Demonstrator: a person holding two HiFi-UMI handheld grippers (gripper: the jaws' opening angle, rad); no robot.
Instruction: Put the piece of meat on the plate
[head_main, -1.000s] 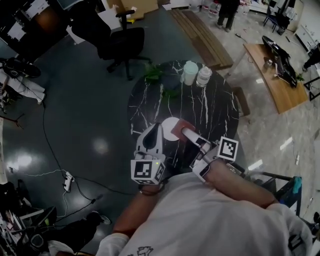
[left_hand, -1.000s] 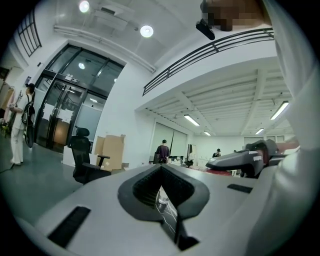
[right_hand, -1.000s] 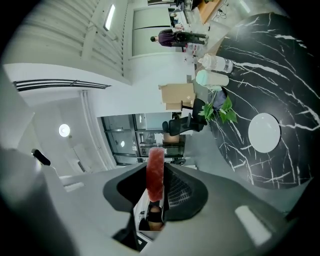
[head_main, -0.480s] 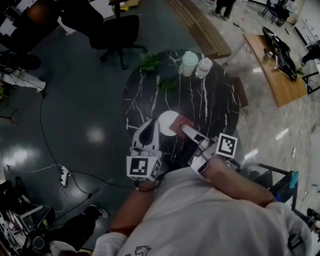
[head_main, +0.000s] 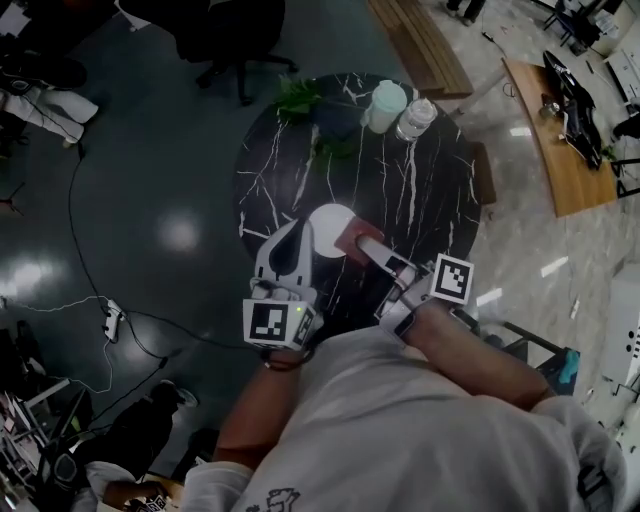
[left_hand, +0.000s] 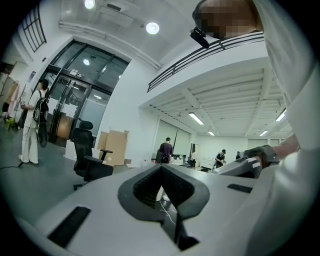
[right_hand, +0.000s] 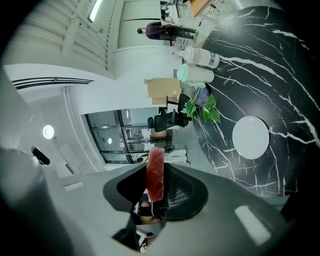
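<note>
Left hand-held gripper (head_main: 302, 230): jaws pressed together, nothing between them, pointing straight out from the body.
Right hand-held gripper (head_main: 363, 243): rolled onto its side, jaws clamped on the piece of meat (right_hand: 155, 172).
Arms: left forearm (head_main: 262, 405) and right forearm (head_main: 475, 352) reach forward, gripper tips near each other, not touching.

You had no word, number or brand name readable anywhere in these views. The black-and-white square marker (head_main: 272, 322) on the cube of your left gripper (head_main: 300, 230) and its twin (head_main: 452, 279) on your right gripper (head_main: 362, 242) carried only block patterns, no letters. The dark print on your white shirt (head_main: 285, 499) was cut off and illegible.
</note>
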